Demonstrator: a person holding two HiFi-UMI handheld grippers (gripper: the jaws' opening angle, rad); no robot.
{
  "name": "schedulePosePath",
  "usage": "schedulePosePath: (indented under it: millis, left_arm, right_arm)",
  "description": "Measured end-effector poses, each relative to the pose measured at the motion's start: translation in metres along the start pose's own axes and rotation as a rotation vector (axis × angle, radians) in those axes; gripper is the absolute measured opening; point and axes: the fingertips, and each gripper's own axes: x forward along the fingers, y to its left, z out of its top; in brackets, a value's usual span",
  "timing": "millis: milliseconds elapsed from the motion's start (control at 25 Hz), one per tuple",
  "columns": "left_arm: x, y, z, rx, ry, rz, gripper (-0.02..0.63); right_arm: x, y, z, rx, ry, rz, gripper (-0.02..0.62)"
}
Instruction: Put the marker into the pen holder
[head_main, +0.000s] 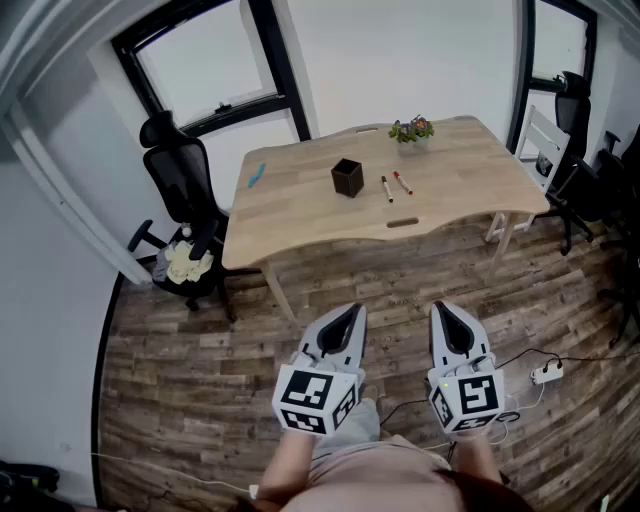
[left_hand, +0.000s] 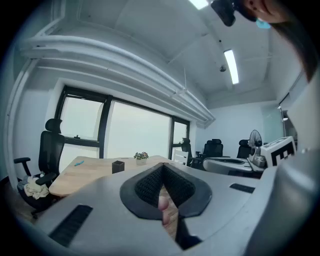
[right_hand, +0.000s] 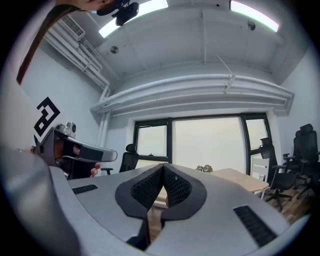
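Note:
Two markers (head_main: 386, 188) (head_main: 403, 182) lie side by side on the wooden table (head_main: 300, 215), just right of the black pen holder (head_main: 347, 177). The pen holder (left_hand: 118, 166) also shows small in the left gripper view. Both grippers hang well short of the table, over the floor in front of the person. My left gripper (head_main: 352, 312) (left_hand: 162, 169) has its jaws together with nothing in them. My right gripper (head_main: 441, 310) (right_hand: 163, 167) is likewise shut and empty. Both point toward the table.
A small potted plant (head_main: 411, 130) (right_hand: 206, 169) stands at the table's far edge and a teal object (head_main: 257, 175) lies at its left. Black office chairs (head_main: 178, 180) (head_main: 575, 110) flank the table, and a white chair (head_main: 535, 150) is on the right. A power strip (head_main: 546, 373) and cables lie on the floor.

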Motion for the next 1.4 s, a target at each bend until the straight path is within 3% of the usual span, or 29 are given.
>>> schedulePosePath:
  millis: [640,1160,1400]
  left_arm:
    - [0.066,0.067,0.000,-0.018,0.014,-0.060,-0.006]
    - [0.096,0.118,0.004,-0.034,0.007,-0.100,-0.006]
    - [0.110,0.132,0.002,-0.049,0.012,-0.114,-0.006]
  right_arm:
    - [0.096,0.006,-0.014,0.068,0.002,0.008,0.001]
    - [0.162,0.003,-0.019,0.098,0.032,-0.046,0.000]
    - [0.180,0.002,-0.024,0.065,0.056,-0.062,0.000]
